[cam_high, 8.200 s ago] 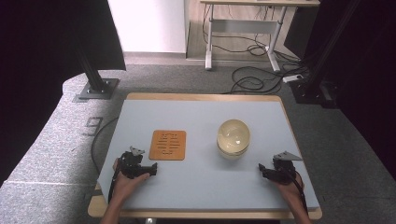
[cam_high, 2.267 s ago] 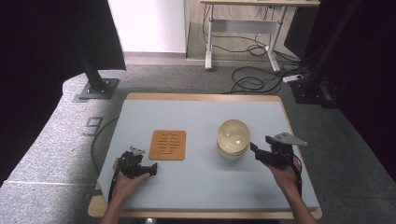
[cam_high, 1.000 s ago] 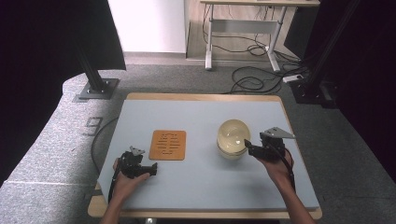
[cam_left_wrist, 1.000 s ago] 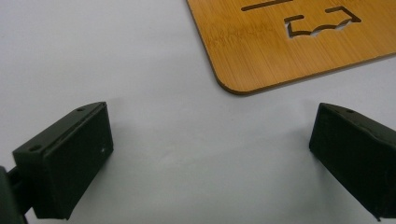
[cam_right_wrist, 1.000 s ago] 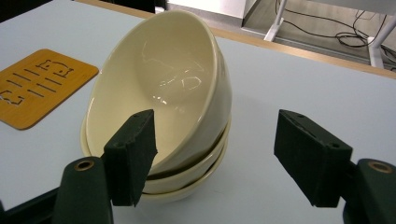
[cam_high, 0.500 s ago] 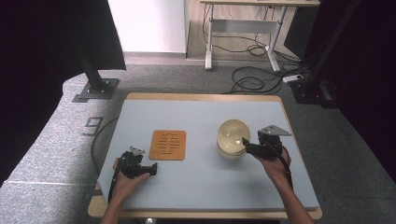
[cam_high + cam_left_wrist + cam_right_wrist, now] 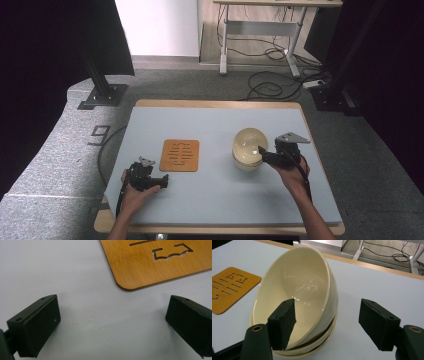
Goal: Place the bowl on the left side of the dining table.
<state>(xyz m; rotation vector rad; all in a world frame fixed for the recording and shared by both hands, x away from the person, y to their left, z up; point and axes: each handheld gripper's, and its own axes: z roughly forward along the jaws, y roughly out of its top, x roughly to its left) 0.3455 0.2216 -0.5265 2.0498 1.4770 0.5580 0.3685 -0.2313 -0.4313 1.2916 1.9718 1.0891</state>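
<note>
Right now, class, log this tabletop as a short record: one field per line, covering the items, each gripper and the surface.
Surface: pale blue table with a wooden edge
Bowls: cream stack, top bowl tilted in the right gripper view
Mat: orange wooden mat with cut-outs, lying flat, left of the bowls
Right gripper: open, one jaw inside the top bowl, the other outside its rim
Left gripper: open, low over the table, just short of the mat's corner
</note>
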